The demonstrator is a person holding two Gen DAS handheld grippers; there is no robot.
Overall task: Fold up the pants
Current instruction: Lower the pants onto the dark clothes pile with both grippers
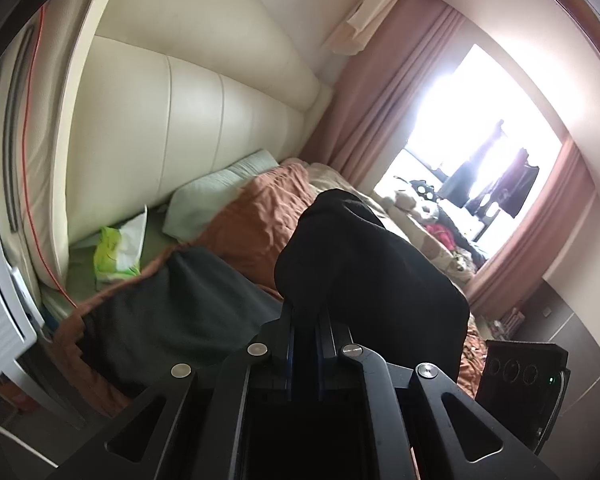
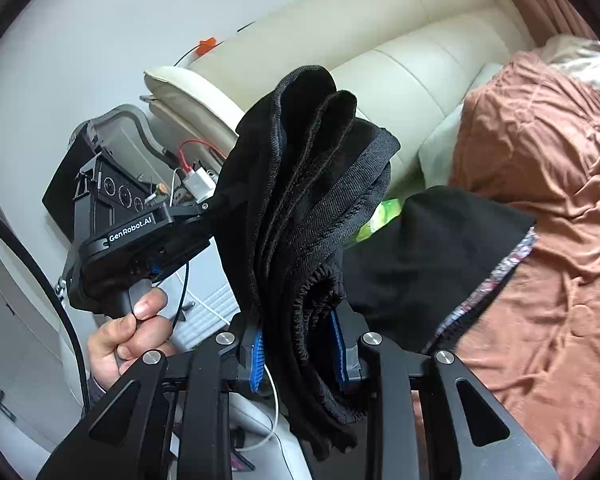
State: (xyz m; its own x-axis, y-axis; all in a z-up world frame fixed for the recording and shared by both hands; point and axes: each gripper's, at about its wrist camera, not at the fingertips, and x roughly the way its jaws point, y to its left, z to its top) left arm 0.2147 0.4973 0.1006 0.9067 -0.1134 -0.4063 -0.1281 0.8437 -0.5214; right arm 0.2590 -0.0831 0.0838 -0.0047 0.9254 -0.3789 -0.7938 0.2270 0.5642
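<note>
Blown-out window (image 1: 472, 120) glare, dim foreground (soft blur), curved fisheye edges.

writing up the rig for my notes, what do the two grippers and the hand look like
Both grippers are matte black with silver rivets. The right gripper has ribbed blue pads; the left gripper shows blue edges on its fingers. The left one's body carries white GenRobot.AI lettering, a black cable and a grey handle. The hand is ungloved.

Location: a bedroom in a home. Identifying features: a bed (image 1: 236, 216) with a rumpled rust-brown cover, a padded cream headboard (image 1: 204, 120), a pale green pillow (image 1: 216, 196), pink curtains (image 1: 384, 108) beside a bright window (image 1: 480, 112), and clothing hung at the window.
</note>
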